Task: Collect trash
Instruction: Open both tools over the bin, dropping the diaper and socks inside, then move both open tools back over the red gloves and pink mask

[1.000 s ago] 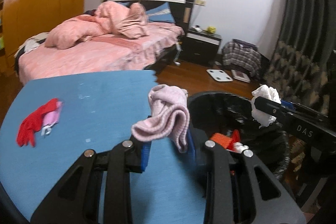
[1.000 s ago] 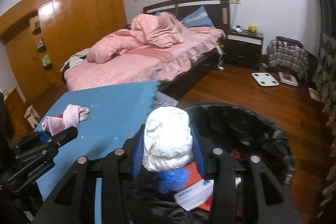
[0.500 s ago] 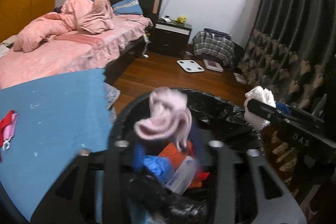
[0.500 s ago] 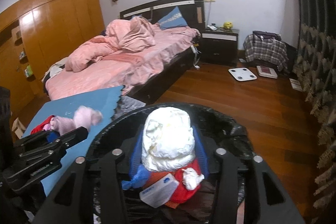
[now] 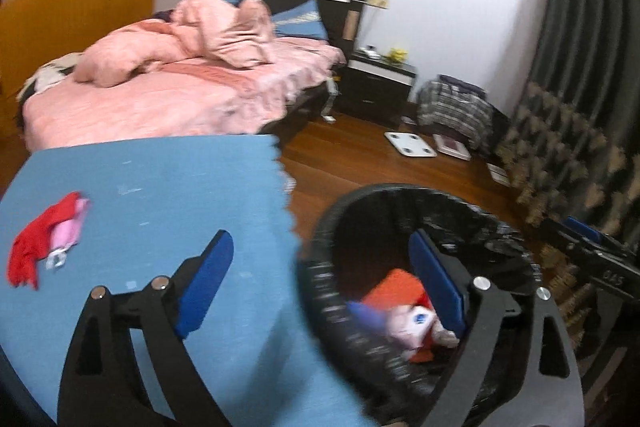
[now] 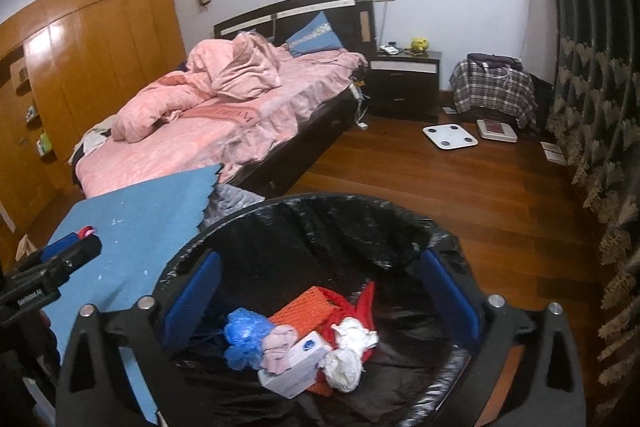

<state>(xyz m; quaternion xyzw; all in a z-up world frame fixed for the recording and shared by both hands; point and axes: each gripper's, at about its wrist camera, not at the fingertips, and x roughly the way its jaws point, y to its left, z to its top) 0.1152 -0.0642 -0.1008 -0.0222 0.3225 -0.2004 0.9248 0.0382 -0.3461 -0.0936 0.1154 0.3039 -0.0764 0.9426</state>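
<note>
A bed (image 6: 224,131) with rumpled pink bedding fills the far side of the room. Nearer lies the blue surface (image 5: 160,195), with a red and pink cloth (image 5: 44,243) near its left edge. Just beside the surface's right edge stands the bin (image 6: 320,227), lined with a black bag.

The right gripper (image 6: 320,299) hangs over the bin's mouth. Its jaws have just been opening and now stand spread wide with nothing between them. The left gripper (image 5: 324,283) straddles the surface's edge and the bin's rim; its jaws too have just been opening, and they are spread and hold nothing.

The trash lies at the bottom of the bin: an orange mesh piece (image 6: 308,311), a blue glove (image 6: 244,335), a small box (image 6: 296,359), a pink sock (image 6: 276,347) and a white wad (image 6: 344,363), all heaped together and touching.
</note>
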